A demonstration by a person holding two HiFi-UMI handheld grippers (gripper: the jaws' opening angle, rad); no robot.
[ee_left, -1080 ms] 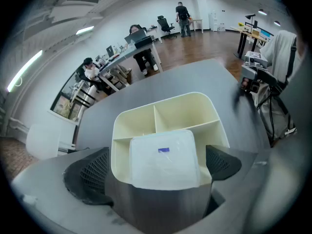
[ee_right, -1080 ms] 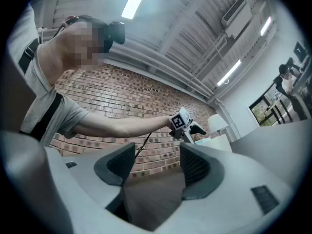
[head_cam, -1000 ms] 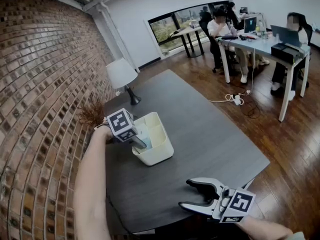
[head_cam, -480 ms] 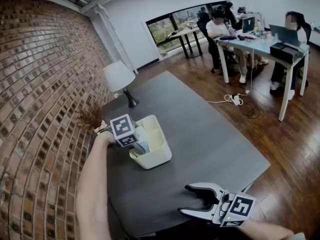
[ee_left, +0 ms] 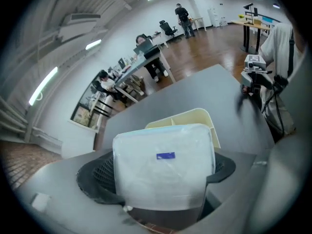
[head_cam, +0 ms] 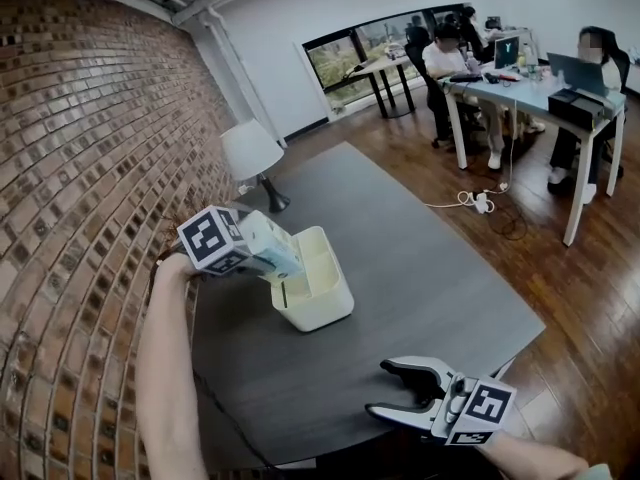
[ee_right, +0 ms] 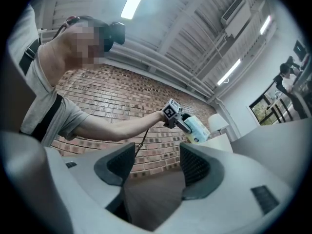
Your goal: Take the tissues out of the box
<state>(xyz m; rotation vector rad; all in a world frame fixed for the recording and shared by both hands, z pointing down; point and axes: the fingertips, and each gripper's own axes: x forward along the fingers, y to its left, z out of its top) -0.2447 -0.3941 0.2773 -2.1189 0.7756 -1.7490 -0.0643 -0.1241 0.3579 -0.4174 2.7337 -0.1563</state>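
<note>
Your right gripper [ee_right: 156, 167] jaws apart, nothing between them, gripper low at worktop's [head_cam: 430, 268] near edge. Your left gripper [head_cam: 275, 264] jaws just closed tighter, now clamped on tissue pack [ee_left: 163, 165] — pack held above cream box [head_cam: 318, 298], small blue label showing. Box sits on worktop beside brick wall [head_cam: 90, 168]. Beyond — white lamp [head_cam: 250, 150], then people at desks [head_cam: 530, 88].

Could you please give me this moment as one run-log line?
left tool: just closed on tissue pack | tissue pack: held over box | right tool: open, empty
</note>
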